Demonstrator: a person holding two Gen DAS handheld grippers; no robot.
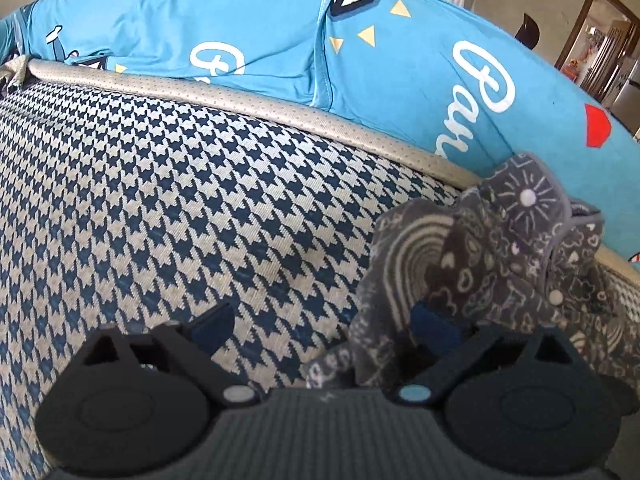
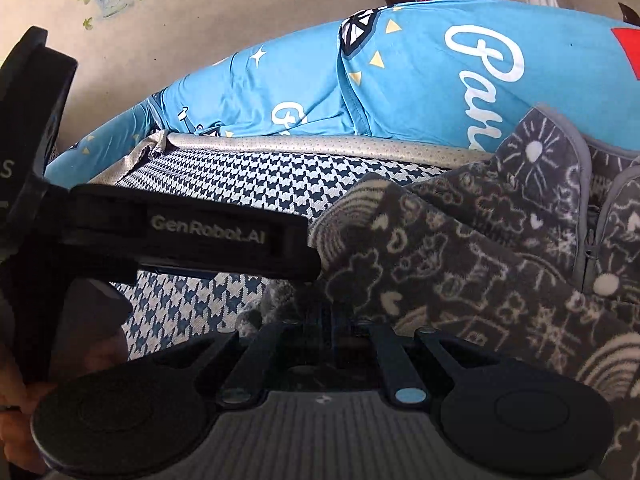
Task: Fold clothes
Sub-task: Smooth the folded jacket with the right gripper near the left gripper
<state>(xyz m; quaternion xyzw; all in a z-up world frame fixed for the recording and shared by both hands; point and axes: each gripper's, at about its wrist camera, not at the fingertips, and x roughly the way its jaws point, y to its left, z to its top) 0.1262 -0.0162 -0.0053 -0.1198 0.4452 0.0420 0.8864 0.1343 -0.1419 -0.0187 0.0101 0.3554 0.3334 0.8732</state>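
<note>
Bed [image 1: 160,184] with houndstooth cover carries everything; a beige piped edge [image 1: 248,98] runs along its far side. Blue printed sheet [image 1: 248,28] is heaped beyond that edge, out of the work area — likely parked there, not the current item.

Task item: grey patterned fleece garment [image 2: 460,264], bunched near the bed's far-right edge, partly raised off the cover rather than lying flat. Looks like it's mid-lift so it can be spread or turned before a fold; no fold line visible yet, so I'd judge the task early.

Left gripper [image 1: 320,324]: fingers spread wide, one blue pad sitting against the fleece's lower edge, the other over bare cover. Not gripping — probably lining up to take a hem or corner.

Right gripper [image 2: 332,316]: linkages drawn in, fingers pressed together with fleece crowding right at the tips. Reads as pinching the garment, though the contact point itself is dark and mostly hidden.

In the right wrist view the left gripper's body [image 2: 208,232] crosses just beside the fleece, so both tools work the same end.
</note>
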